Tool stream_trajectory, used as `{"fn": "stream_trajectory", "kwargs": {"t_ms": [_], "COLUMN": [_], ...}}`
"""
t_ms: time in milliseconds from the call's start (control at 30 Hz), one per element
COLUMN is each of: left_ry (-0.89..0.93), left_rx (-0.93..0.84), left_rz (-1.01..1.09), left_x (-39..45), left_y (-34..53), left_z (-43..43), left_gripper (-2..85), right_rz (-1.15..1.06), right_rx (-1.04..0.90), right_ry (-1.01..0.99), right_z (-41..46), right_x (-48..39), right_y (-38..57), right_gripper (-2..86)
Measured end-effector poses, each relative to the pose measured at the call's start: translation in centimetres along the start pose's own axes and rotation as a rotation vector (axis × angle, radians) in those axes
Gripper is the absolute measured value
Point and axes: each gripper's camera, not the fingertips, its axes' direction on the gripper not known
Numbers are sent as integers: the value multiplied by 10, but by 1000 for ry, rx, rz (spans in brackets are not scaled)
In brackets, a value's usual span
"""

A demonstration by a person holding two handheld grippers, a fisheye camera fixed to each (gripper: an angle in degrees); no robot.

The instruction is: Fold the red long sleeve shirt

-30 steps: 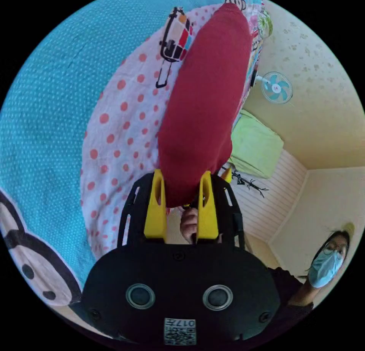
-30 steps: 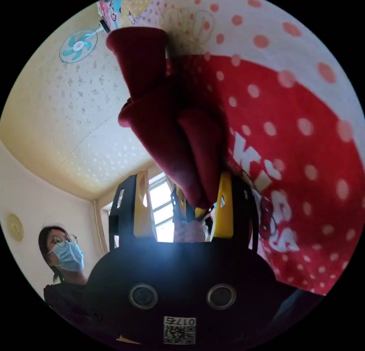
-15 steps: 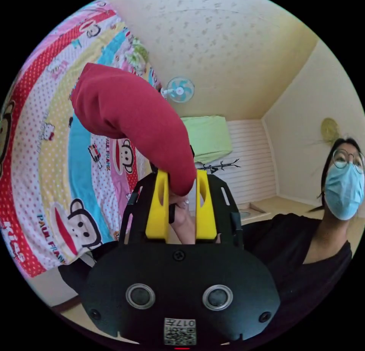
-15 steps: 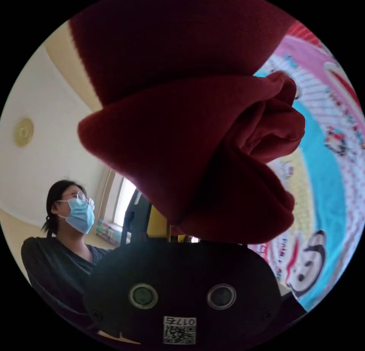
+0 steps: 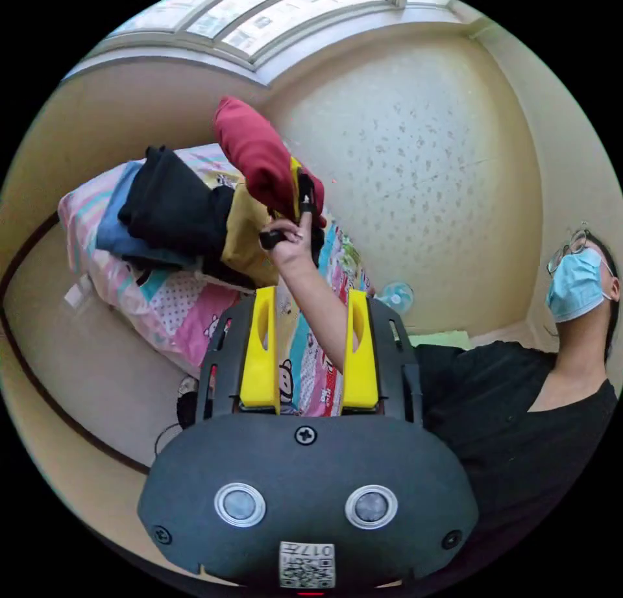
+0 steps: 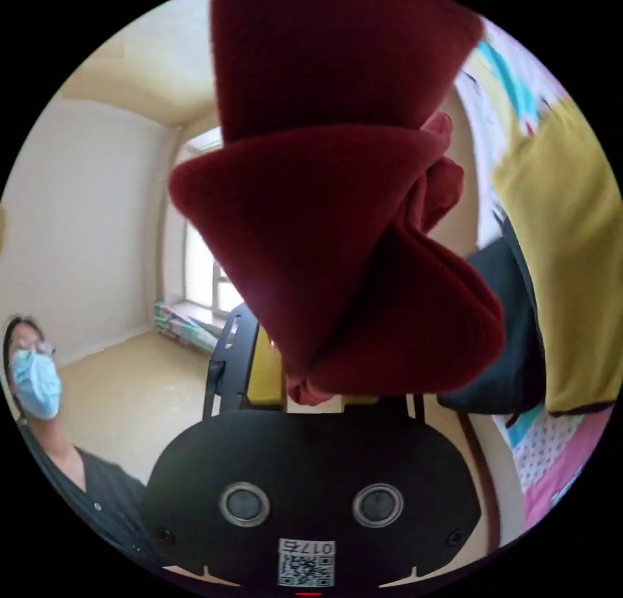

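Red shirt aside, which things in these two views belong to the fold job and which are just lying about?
Part of the job:
red long sleeve shirt, bunched in the right gripper
left gripper, open, holding nothing

Just lying about:
stack of folded clothes (black, blue, mustard) on the patterned bedding
small fan by the wall

The left gripper point(image 5: 309, 348) holds its yellow jaws parted. The person's hand point(image 5: 290, 238) raises the right gripper point(image 5: 300, 196), its jaws hidden by cloth.

A home bedroom: cartoon-print bedding point(image 5: 165, 299), stacked folded clothes point(image 5: 175, 212).
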Motion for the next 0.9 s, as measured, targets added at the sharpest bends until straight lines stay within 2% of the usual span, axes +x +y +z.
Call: {"fn": "stream_trajectory", "kwargs": {"t_ms": [33, 100, 167, 233, 300, 367, 433, 467, 533, 633, 667, 733, 767, 833, 900], "left_ry": [-2, 42, 83, 141, 165, 122, 66, 36, -1, -68, -86, -96, -131, -271, -514], "left_rx": [0, -26, -45, -70, -127, -197, -285, -346, -452, -659, -735, -847, -913, -1038, -1241], "left_rz": [-30, -125, -145, -113, -52, -1, 57, 100, 181, 312, 357, 447, 521, 639, 732], "left_x": [-6, -22, -24, -16, 4, 27, 55, 77, 116, 184, 213, 257, 285, 316, 330], "left_y": [6, 27, 35, 36, 29, 20, 12, 8, 6, 18, 29, 53, 73, 112, 172], "left_z": [0, 9, 17, 29, 52, 77, 110, 135, 181, 272, 311, 370, 407, 468, 540], "left_gripper": [152, 151, 150, 144, 127, 111, 101, 97, 85, 64, 62, 53, 50, 42, 30], "right_rz": [162, 266, 117, 46, 52, 111, 163, 171, 160, 93, 86, 127, 148, 222, 333], "right_rx": [-74, -176, -352, -617, -740, -760, -621, -563, -268, 69, 109, 217, 233, 260, 304], "right_ry": [38, 102, 196, 451, 586, 735, 905, 932, 961, 1009, 1055, 1277, 1311, 1278, 1220], "right_z": [9, -2, -22, -66, -119, -189, -295, -322, -421, -518, -531, -570, -578, -613, -644], "right_x": [47, 83, 71, 52, 41, 27, -8, -20, -81, -157, -169, -197, -198, -185, -168], "right_y": [16, 49, 80, 124, 149, 161, 160, 159, 161, 194, 205, 255, 268, 324, 365], "right_gripper": [110, 107, 76, 89, 96, 97, 94, 94, 91, 87, 86, 85, 85, 85, 88]}}
